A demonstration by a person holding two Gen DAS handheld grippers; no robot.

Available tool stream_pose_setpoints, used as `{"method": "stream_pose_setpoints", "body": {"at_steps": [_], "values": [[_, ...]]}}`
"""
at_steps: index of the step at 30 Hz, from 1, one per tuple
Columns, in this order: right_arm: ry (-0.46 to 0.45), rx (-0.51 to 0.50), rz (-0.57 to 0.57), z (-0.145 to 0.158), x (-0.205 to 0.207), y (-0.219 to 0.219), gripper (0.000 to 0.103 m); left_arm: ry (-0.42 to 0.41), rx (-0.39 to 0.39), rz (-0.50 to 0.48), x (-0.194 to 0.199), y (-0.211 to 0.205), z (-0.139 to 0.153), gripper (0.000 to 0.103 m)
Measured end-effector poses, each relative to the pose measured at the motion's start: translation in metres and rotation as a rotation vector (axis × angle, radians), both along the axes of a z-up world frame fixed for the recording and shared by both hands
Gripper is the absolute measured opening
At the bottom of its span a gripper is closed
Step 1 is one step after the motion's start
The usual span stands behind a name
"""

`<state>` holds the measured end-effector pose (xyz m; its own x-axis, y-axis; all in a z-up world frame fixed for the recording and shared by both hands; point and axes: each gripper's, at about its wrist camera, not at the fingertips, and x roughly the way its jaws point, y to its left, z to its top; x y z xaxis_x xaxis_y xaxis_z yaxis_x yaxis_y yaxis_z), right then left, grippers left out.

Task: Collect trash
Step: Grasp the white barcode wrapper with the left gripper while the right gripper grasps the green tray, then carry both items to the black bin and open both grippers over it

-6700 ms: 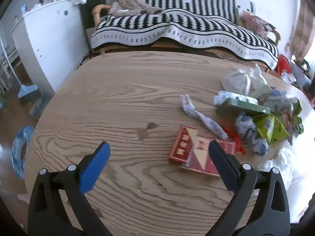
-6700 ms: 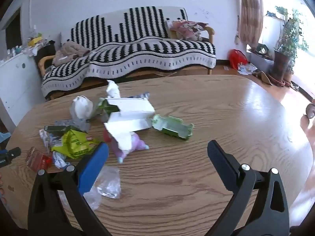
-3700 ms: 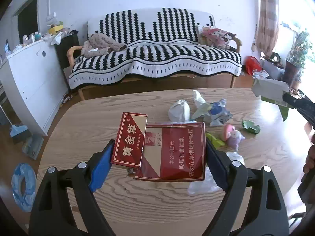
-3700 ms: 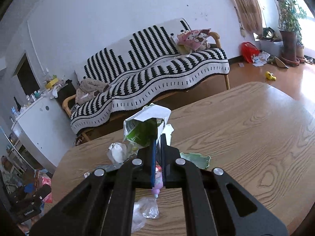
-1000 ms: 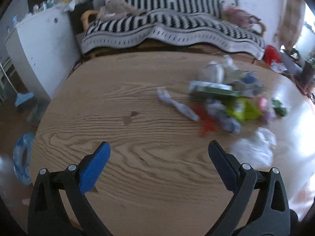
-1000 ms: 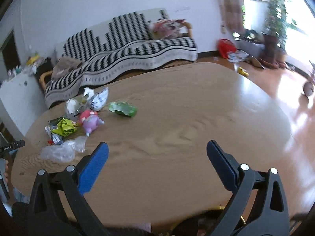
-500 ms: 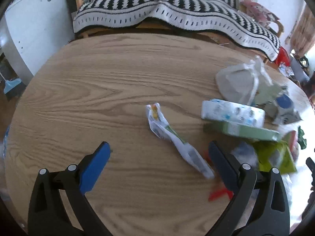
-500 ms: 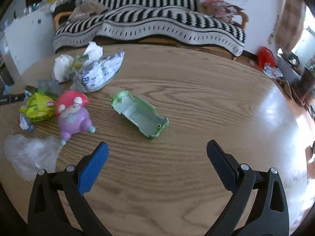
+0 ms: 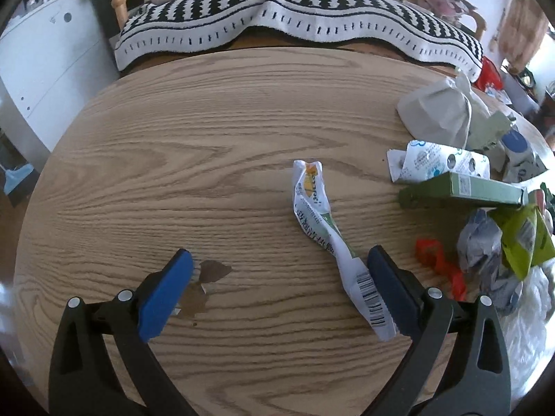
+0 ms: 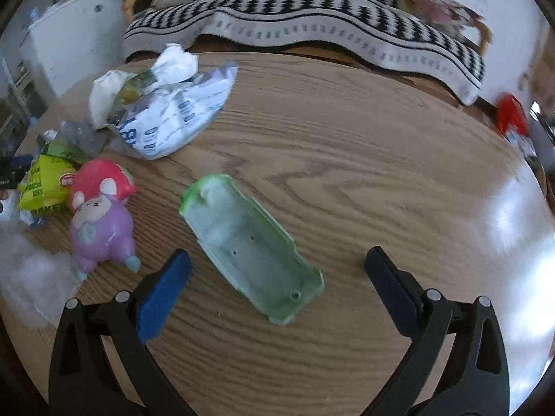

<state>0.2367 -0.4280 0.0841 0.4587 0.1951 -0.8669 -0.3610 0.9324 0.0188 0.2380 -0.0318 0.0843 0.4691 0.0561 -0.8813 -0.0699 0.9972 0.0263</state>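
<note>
Wood-grain bench fills both views, with a striped sofa behind it. Left tongs gape wide and grip nothing; a twisted white wrapper lies between the pads, its barcode end just beside the right-hand one. Beyond the wrapper's right side sit a green box and other trash. Right tongs are likewise spread and empty, with a green plastic shell between them and a pink-capped toy left of the shell.

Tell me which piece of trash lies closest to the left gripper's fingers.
The twisted white wrapper: its barcode end sits just inside the left gripper's right finger. The other trash is piled farther right.
</note>
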Motion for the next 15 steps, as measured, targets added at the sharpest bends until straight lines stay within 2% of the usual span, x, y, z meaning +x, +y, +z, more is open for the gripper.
{"method": "stream_pose_setpoints", "body": {"at_steps": [2, 3, 4, 5, 6, 8, 10, 15], "values": [[0.014, -0.008, 0.01, 0.001, 0.003, 0.002, 0.098, 0.005, 0.003, -0.019, -0.003, -0.001, 0.001, 0.095], [0.028, -0.011, 0.008, 0.002, 0.004, 0.003, 0.098, -0.013, 0.005, -0.033, -0.007, -0.001, 0.001, 0.09], [0.034, -0.009, 0.013, 0.005, 0.005, 0.004, 0.087, -0.044, 0.008, -0.041, -0.011, -0.002, 0.005, 0.05], [0.011, 0.004, 0.031, 0.013, 0.003, 0.006, 0.064, -0.064, 0.027, -0.03, -0.013, -0.001, 0.009, 0.005], [0.023, -0.004, 0.023, 0.015, 0.004, 0.009, 0.033, -0.047, 0.015, -0.005, -0.013, 0.003, 0.011, 0.006], [0.014, -0.006, 0.023, 0.017, -0.003, 0.012, 0.033, -0.051, -0.039, 0.015, -0.016, 0.008, 0.014, 0.006], [-0.016, -0.006, -0.005, 0.023, -0.011, 0.013, 0.033, -0.074, -0.022, 0.015, -0.022, 0.006, 0.022, 0.006], [-0.084, 0.056, -0.082, 0.049, -0.025, 0.001, 0.033, -0.093, -0.063, -0.004, -0.036, -0.003, 0.047, 0.006]]}}
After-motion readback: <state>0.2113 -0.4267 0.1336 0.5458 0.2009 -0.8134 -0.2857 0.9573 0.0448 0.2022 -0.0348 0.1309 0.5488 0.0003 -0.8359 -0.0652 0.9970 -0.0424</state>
